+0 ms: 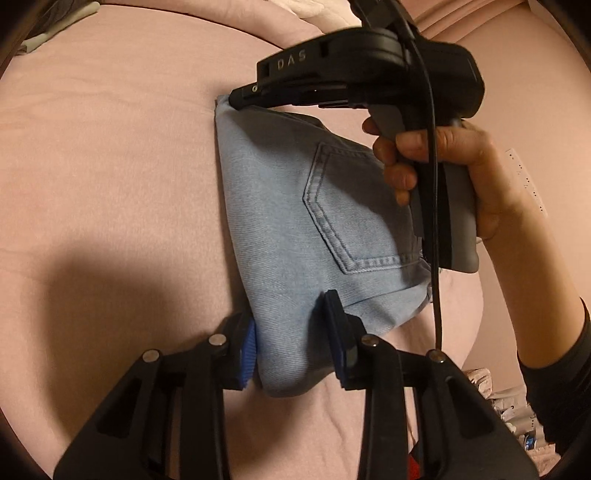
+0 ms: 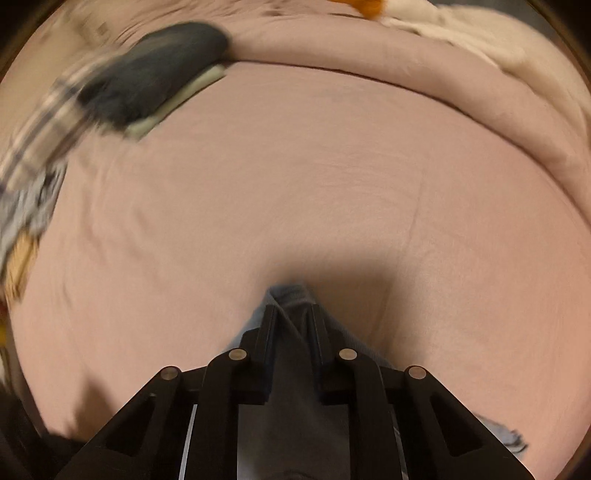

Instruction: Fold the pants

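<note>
Here the left gripper [image 1: 291, 332] is straddling the near corner of the folded light-blue denim pants [image 1: 295, 229], its jaws narrowed around the fold, the blue-ribbed pad on one side lying against the cloth and the other resting on top of it. The right gripper [image 2: 293, 314] is pinching the far top corner of the same pants [image 2: 291, 295], jaws nearly closed with a ridge of denim bunched between them; in the left wrist view its black body [image 1: 369, 70] is reaching in from the right, carried by a hand [image 1: 443, 173] in a dark sleeve. The pants are lying as a compact wedge, back pocket facing up, on the pink bedsheet [image 1: 110, 166]. Their left edge is running straight, with wide bare sheet beyond it. Farther off, a dark grey folded garment [image 2: 155, 74] is sitting blurred near the bed's far left rim, well apart, and a cream blanket [image 2: 461, 33] is lying past the far right edge.
</note>
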Motion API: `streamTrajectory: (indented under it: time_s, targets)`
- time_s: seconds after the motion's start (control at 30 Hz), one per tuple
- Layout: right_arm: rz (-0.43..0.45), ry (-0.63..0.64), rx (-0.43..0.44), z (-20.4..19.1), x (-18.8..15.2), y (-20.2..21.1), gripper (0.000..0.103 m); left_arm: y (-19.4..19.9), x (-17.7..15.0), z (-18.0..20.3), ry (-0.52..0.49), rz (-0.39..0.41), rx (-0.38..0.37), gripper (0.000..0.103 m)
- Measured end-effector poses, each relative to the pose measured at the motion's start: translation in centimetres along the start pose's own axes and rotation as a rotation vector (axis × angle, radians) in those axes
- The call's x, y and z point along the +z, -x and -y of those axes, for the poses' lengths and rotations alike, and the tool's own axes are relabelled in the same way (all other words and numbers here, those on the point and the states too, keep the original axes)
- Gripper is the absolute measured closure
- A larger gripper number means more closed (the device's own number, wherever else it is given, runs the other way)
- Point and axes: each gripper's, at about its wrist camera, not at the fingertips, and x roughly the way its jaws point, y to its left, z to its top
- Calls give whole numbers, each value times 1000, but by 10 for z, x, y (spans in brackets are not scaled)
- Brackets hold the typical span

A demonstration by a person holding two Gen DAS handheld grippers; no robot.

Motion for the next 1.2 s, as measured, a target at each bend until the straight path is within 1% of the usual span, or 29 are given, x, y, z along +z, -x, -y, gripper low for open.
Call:
streamTrajectory:
  time_s: [0.07, 0.13, 0.2, 0.23, 0.27, 0.33, 0.4, 0.43, 0.5, 0.53, 0.57, 0.6, 0.63, 0.67, 0.7, 0.73, 0.8, 0.83, 0.87, 0.93, 0.97, 1.0, 1.03, 1.07, 1.1, 1.13, 1.17, 1.2]
  targets:
    - [35, -40, 6, 4, -2, 9, 89, 2, -4, 8, -15, 11, 34, 67]
    - [109, -128, 14, 14, -9, 31, 88, 3, -6, 14, -27, 12, 56, 65]
    - [185, -222, 85, 24, -27, 61, 87, 4, -6, 18, -25, 10, 75, 63]
    - [226, -242, 116, 26, -40, 79, 83, 4, -7, 20, -23, 11, 85, 61]
    - [255, -242, 117, 27, -54, 95, 76, 5, -8, 21, -26, 14, 95, 60]
    - [278, -226, 76, 26, -88, 122, 66, 2, -7, 32, -49, 28, 140, 50]
    - [289, -213, 30, 26, -121, 142, 66, 0, -9, 44, -84, 49, 196, 39]
    - [301, -209, -8, 26, -139, 151, 66, -3, -9, 48, -94, 56, 213, 36]
    - [332, -207, -72, 26, -172, 163, 66, -6, -13, 51, -97, 68, 229, 35]
    - [350, -214, -76, 26, -188, 164, 66, -8, -14, 48, -98, 72, 233, 35]
    - [356, -224, -78, 25, -188, 160, 66, -9, -15, 48, -103, 77, 240, 35]
    - [342, -232, -91, 26, -195, 155, 66, -11, -16, 51, -112, 80, 254, 35]
    - [291, -238, -132, 31, -201, 142, 66, -12, -17, 53, -119, 78, 262, 33]
    - [249, -243, -160, 37, -203, 128, 71, -15, -18, 57, -136, 75, 285, 32]
    - [243, -246, -162, 39, -207, 117, 72, -12, -17, 47, -151, 74, 303, 31]
    - [274, -255, -167, 37, -208, 113, 72, -6, -11, 24, -162, 76, 318, 28]
    - [253, -260, -189, 36, -202, 113, 72, -4, -8, 23, -164, 86, 343, 23]
    - [236, -275, -179, 38, -198, 116, 72, -1, -8, 21, -151, 86, 340, 23]
    - [234, -298, -145, 42, -197, 120, 72, 6, -9, 17, -127, 90, 317, 23]
    - [265, -379, -43, 50, -204, 132, 72, 13, -11, 13, -104, 105, 293, 21]
    - [301, -425, 22, 59, -214, 141, 64, 20, -13, 9, -97, 118, 292, 19]
    - [338, -469, 98, 67, -224, 147, 61, 22, -13, 7, -92, 127, 298, 16]
    - [365, -504, 148, 72, -232, 150, 57, 24, -14, 5, -85, 134, 304, 15]
    - [383, -545, 181, 80, -241, 154, 44, 28, -14, 0, -72, 140, 305, 14]
    - [391, -580, 186, 86, -249, 158, 38, 32, -16, -3, -60, 144, 303, 14]
    - [406, -618, 178, 95, -258, 160, 35, 30, -14, -2, -53, 147, 301, 14]
    - [413, -637, 183, 101, -263, 160, 35, 31, -13, -5, -41, 151, 294, 13]
    - [413, -677, 206, 110, -270, 158, 35, 33, -16, -6, -34, 150, 293, 13]
